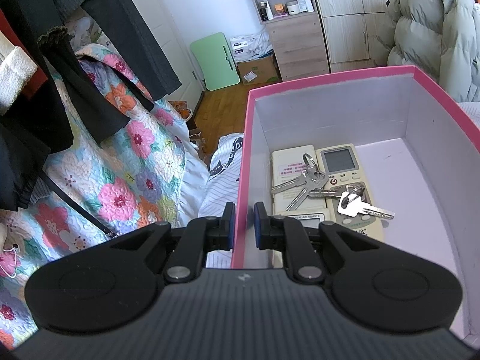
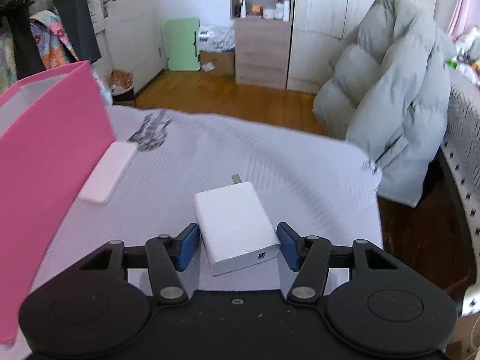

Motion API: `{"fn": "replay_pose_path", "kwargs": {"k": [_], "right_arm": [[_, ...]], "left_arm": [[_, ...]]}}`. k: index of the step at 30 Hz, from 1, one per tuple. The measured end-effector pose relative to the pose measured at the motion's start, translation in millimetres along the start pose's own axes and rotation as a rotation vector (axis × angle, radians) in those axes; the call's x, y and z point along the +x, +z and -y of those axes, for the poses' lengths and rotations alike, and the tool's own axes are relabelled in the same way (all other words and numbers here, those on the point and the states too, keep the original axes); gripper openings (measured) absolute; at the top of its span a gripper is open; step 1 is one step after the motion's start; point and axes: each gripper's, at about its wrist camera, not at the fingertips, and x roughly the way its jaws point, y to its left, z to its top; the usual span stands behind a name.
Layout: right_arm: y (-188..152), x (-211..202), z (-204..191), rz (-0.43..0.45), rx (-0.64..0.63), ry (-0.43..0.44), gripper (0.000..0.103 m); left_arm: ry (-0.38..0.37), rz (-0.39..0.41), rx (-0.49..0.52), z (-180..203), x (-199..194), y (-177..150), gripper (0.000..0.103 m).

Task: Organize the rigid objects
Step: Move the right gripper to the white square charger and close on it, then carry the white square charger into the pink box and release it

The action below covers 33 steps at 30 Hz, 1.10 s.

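Nearest the right wrist camera, the right tool (image 2: 238, 244) straddles the white charger (image 2: 235, 225) lying on the bed (image 2: 270, 162); its blue pads stand just beside the charger's two long sides, with no firm press visible, so nothing is held yet. The charger lies skewed to the jaws, so a closing grip may twist it or squeeze it out over the soft sheet, and the metal prongs at its far end could snag. Beyond, a flat white block (image 2: 109, 172) rests against the pink box (image 2: 51, 138); a hasty lift could knock it. In the left view, the left tool (image 1: 244, 225) is nearly closed on the pink wall, steadying the box. If that pinch slips, the box may tip and shift the keys (image 1: 315, 184) and remote controls (image 1: 342, 177) inside
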Motion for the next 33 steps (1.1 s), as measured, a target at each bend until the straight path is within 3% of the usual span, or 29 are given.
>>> {"fn": "replay_pose_path", "kwargs": {"k": [4,12,19,33], "right_arm": [[-2.1,-5.9,-1.8,-0.032,0.042,0.029,0.062],[4.7,14.7,-3.9,0.008,0.014,0.022,0.065],[2.2,13.6,-12.0,0.075,-0.014,0.0,0.055],[5.6,-63.5,-43.2,0.163,-0.076,-0.05,0.054]], "left_arm": [[0.001,0.0,0.002,-0.7,-0.3,-0.3,0.011],[0.0,0.0,-0.002,0.1,-0.4,0.1,0.011],[0.002,0.0,0.001,0.4,-0.8,0.2,0.011],[0.003,0.007,0.001,-1.5,-1.6,0.4,0.011]]}}
